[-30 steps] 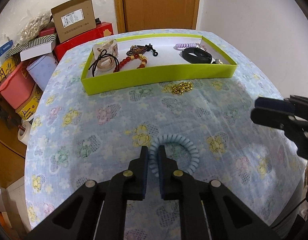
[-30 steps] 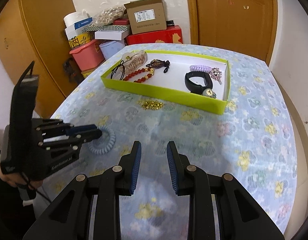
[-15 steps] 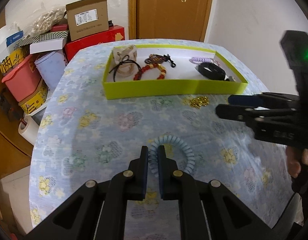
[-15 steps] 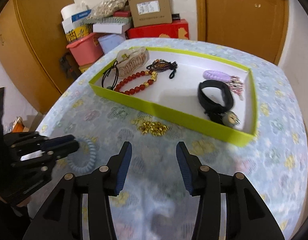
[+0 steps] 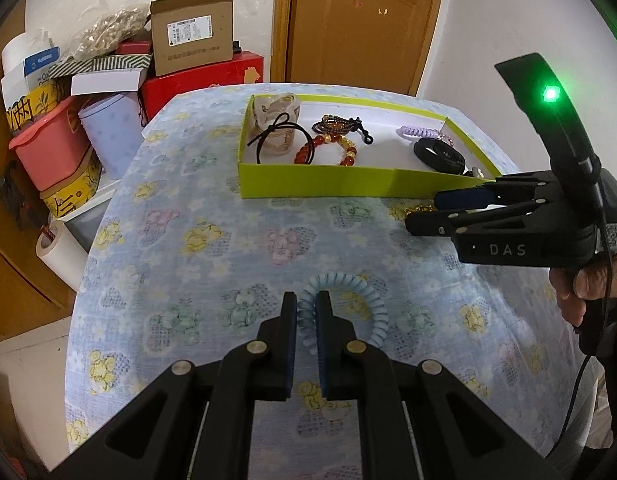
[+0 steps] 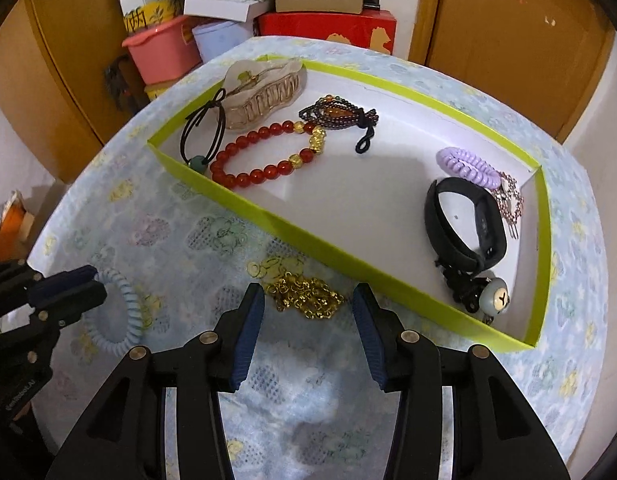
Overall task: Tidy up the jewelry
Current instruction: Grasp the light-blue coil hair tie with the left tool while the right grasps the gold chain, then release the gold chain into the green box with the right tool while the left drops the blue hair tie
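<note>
Now left gripper (image 5: 306, 300) pinching blue coil (image 5: 360, 292), right gripper (image 6: 308, 300) spread

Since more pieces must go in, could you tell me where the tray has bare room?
The tray is bare in its middle, between the red bead bracelet and the black band. Its left end, around the hair claw, and right end are crowded.

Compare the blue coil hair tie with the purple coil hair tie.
The blue coil hair tie lies on the flowered tablecloth outside the green tray; the purple coil hair tie lies inside it. The blue one is pinched by the left tongs; nothing grips the purple one, which rests beside the black band. The blue loop spreads open; the purple looks flattened. Both are spiral coils.
</note>
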Demonstrator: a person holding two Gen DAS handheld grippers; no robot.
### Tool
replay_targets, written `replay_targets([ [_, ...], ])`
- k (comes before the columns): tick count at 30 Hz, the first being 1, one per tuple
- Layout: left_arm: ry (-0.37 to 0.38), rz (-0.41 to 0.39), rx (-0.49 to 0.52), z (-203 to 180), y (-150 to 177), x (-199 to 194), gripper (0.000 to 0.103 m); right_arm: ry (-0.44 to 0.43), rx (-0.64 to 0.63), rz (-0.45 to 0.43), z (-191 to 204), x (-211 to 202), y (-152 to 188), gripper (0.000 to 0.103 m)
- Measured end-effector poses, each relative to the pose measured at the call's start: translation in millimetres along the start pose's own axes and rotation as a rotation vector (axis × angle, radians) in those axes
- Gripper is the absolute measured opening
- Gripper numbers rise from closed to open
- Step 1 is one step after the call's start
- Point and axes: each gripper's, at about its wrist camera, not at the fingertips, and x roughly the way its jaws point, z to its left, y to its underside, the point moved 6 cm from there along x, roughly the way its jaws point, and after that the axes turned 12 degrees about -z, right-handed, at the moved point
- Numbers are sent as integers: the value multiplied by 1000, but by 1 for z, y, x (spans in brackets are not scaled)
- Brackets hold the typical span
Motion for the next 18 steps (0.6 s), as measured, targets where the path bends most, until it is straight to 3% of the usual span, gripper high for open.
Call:
replay_targets([
  [4, 3, -4, -5, 2, 1, -2, 9, -6, -32, 9, 8, -1, -1, 15],
  [10, 7, -9, -14, 5, 1, -5, 9, 1, -42, 1, 11, -3, 1, 14],
  [12, 7, -11, -17, 6, 1, -7, 9, -4, -31, -21, 12, -8, 1, 7],
  [18, 6, -21, -20, 6, -2, -12, 9, -20, -24, -69, 15, -27, 0, 7],
])
